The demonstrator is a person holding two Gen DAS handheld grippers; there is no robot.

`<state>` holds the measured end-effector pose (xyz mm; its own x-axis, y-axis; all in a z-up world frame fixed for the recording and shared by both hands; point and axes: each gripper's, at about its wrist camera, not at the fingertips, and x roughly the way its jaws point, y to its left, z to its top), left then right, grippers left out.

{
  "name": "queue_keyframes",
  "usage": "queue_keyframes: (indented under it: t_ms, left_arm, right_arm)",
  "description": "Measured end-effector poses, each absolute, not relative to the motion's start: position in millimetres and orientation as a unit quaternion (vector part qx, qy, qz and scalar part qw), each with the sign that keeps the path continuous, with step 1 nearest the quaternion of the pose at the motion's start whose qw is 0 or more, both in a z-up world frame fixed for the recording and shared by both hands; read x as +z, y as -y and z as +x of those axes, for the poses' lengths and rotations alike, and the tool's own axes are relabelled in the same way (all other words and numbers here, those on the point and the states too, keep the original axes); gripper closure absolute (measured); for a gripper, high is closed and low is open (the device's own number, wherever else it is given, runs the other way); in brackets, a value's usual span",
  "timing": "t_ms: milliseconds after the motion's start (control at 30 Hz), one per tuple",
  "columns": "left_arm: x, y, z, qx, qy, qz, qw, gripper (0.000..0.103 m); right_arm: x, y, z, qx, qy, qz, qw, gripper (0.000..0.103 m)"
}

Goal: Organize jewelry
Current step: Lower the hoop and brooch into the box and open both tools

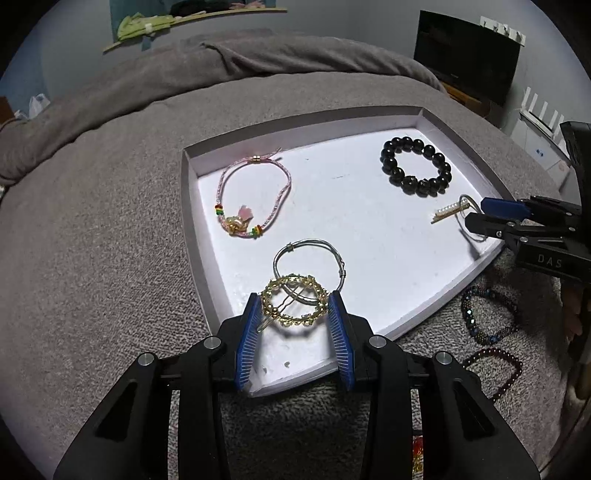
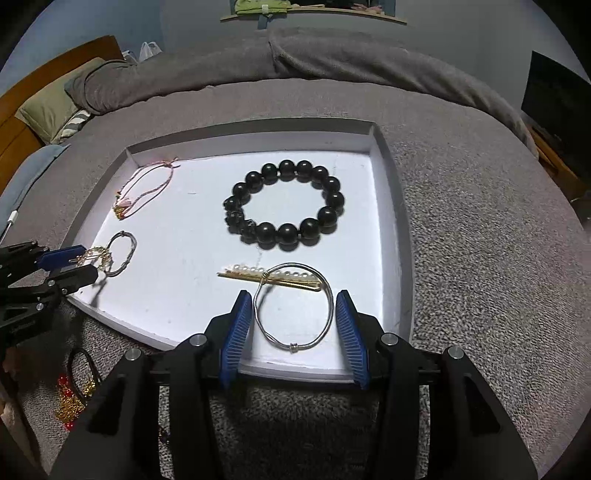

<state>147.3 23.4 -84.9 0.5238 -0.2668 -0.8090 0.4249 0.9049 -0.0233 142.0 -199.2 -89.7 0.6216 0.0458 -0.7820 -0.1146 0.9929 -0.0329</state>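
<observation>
Grey blanket covers bed; blue-grey wall behind.

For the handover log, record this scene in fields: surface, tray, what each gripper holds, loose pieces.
surface: grey blanket
tray: white tray, shallow, on the blanket
left gripper: closed on gold ring clip, above the tray's near edge
right gripper: closed on silver bangle, which crosses the pearl hairpin
lying in tray: pink cord bracelet, black bead bracelet, second silver bangle
outside tray: dark bead bracelets on the blanket
</observation>
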Motion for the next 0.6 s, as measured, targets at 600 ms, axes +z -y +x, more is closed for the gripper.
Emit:
queue_keyframes:
  t_ms: [600]
  left_arm:
    - [-81.1,-19.4,147.3,-0.198,-0.436,0.081,0.874,0.056]
  right_arm:
    - [-87.7,200.7,141.6,0.046,-0.430,-0.036,0.901,0.055]
